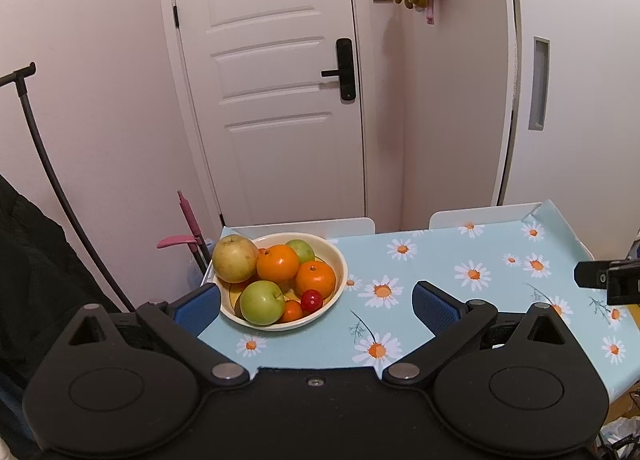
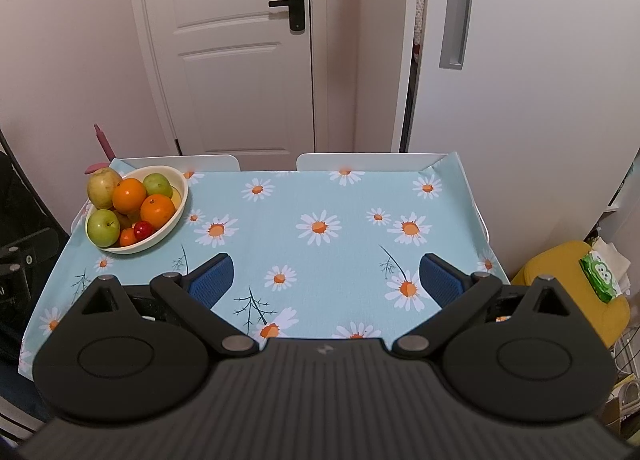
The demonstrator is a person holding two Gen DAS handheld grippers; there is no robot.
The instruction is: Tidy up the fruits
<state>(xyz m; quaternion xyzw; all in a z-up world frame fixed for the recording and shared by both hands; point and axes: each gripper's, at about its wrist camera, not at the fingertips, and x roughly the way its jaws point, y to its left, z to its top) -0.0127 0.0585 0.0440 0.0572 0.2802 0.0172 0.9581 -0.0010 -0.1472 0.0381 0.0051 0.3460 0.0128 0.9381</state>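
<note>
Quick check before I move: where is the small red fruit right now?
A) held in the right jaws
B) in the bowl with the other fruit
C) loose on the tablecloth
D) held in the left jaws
B: the red fruit lies in the bowl beside an orange; both grippers are open and hold nothing.

My two views: soft, even indoor light, faint shadows, sharp focus, fisheye bending and dark corners

A cream bowl (image 1: 338, 256) at centre-left holds two orange oranges (image 1: 277, 262), green apples (image 1: 262, 302), a yellowish pear (image 1: 235, 259) and one small red fruit (image 1: 311, 300). The bench (image 2: 352, 196) wears pale-blue cloth with white, orange-centred daisies. Each black tool (image 1: 316, 304) has blue pads (image 1: 434, 306).
</note>
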